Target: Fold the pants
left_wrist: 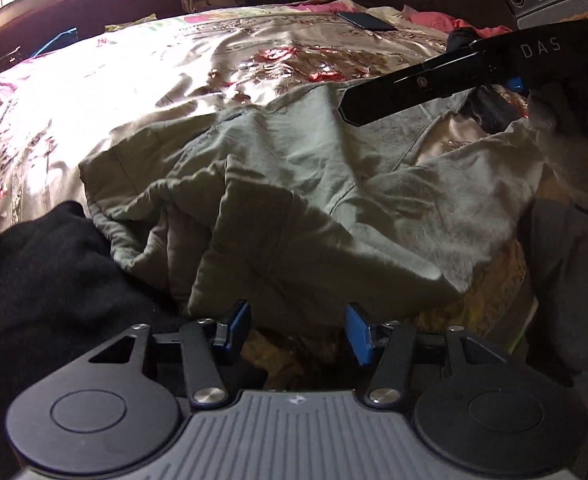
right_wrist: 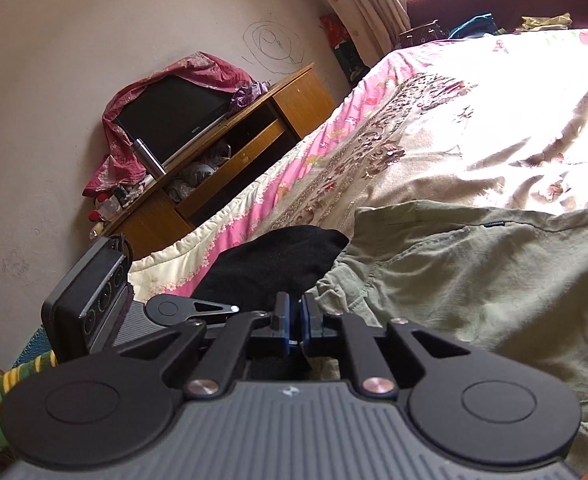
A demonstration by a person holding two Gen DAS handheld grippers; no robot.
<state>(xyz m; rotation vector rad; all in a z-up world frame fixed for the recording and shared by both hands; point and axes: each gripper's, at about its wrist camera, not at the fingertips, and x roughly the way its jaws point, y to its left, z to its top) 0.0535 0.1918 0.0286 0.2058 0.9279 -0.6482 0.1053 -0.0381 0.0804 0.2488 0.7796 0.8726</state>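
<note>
Right tongs (right_wrist: 294, 322) nearly closed, olive pants (right_wrist: 474, 280), black garment (right_wrist: 270, 260), floral bedspread (right_wrist: 434, 148).

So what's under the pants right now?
The pants lie on the floral bedspread, their left edge against a black garment. Anything else beneath is covered.

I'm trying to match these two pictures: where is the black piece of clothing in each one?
Left wrist view: black garment at lower left, beside the green pants.
Right wrist view: low centre, just beyond the fingertips, left of the pants.
Shared landmark: the floral bedspread.
</note>
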